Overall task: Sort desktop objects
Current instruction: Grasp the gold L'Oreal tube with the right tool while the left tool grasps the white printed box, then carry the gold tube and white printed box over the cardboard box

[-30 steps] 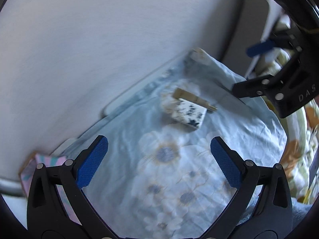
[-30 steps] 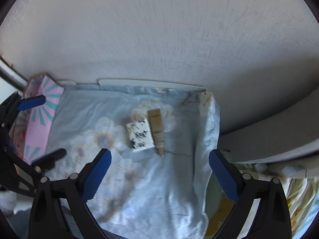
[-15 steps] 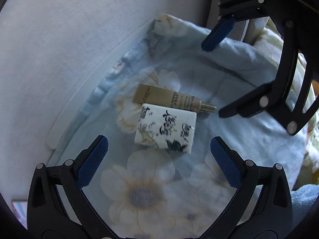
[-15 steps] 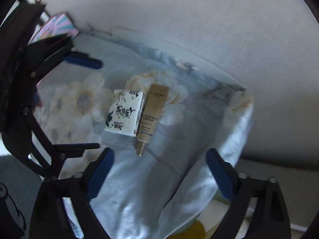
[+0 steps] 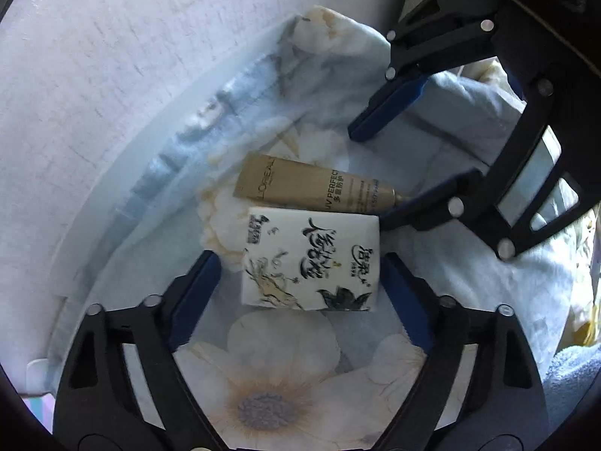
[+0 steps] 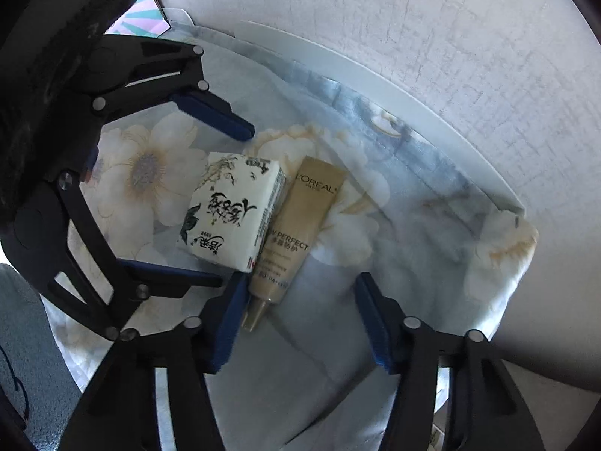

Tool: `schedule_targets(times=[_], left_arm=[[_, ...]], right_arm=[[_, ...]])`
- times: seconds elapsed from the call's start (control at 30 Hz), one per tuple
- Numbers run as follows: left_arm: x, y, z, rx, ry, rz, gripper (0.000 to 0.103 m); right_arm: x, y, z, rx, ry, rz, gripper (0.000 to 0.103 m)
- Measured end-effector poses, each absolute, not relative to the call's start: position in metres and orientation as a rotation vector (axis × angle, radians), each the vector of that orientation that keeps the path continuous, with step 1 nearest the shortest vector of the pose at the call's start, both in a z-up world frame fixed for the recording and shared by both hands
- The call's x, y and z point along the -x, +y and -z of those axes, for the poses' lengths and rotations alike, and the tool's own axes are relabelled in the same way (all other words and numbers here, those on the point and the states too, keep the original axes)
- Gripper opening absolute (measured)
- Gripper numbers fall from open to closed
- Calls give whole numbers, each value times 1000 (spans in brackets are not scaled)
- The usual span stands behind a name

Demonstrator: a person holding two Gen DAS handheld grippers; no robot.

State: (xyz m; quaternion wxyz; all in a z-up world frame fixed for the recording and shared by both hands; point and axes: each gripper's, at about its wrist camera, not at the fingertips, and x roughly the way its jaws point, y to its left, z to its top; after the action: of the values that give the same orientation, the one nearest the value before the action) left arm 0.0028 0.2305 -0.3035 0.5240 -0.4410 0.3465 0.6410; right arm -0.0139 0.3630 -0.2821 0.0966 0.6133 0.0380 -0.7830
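On the flowered cloth point(image 5: 285, 376), against a pale wall point(image 5: 112, 56), lie two items side by side and touching: a white tissue pack point(image 5: 311, 259) with black brush lettering, and a gold cream tube point(image 5: 311, 188) lying flat along the pack's far edge, between pack and wall; tube nozzle points away from the wall in the right wrist view.

Left gripper point(image 5: 300, 285): jaws apart, one blue pad on each side of the tissue pack; the right-hand pad is at or very near the pack's edge, the other stands clear; contact cannot be confirmed.

Right gripper point(image 6: 300, 319): jaws apart, straddling the nozzle end of the tube; one pad lies just beside the nozzle, the other well clear of it; nothing held.

Beyond the left gripper from the pack, a pink and teal striped box point(image 6: 142, 22) shows at the cloth's far corner.
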Motion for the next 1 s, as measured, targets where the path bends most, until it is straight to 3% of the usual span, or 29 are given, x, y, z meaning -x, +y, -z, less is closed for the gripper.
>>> schedule_targets(times=[0.07, 0.17, 0.23, 0.5, 0.6, 1.0], left_arm=[[0, 229, 302, 1053, 817, -1548, 70], [2, 229, 300, 1051, 807, -1559, 63], [1, 228, 299, 1042, 806, -1560, 61], [1, 221, 296, 1038, 792, -1570, 60], [1, 219, 295, 1047, 792, -1573, 59], [1, 191, 256, 1081, 774, -1607, 59]], right_arm=[[14, 364, 280, -1808, 149, 2321, 43], [13, 370, 278, -1800, 136, 2335, 33], [12, 371, 276, -1792, 132, 2350, 33], [17, 365, 272, -1734, 152, 2436, 32], [16, 365, 270, -1716, 150, 2455, 20], [-3, 366, 231, -1700, -42, 2527, 20]])
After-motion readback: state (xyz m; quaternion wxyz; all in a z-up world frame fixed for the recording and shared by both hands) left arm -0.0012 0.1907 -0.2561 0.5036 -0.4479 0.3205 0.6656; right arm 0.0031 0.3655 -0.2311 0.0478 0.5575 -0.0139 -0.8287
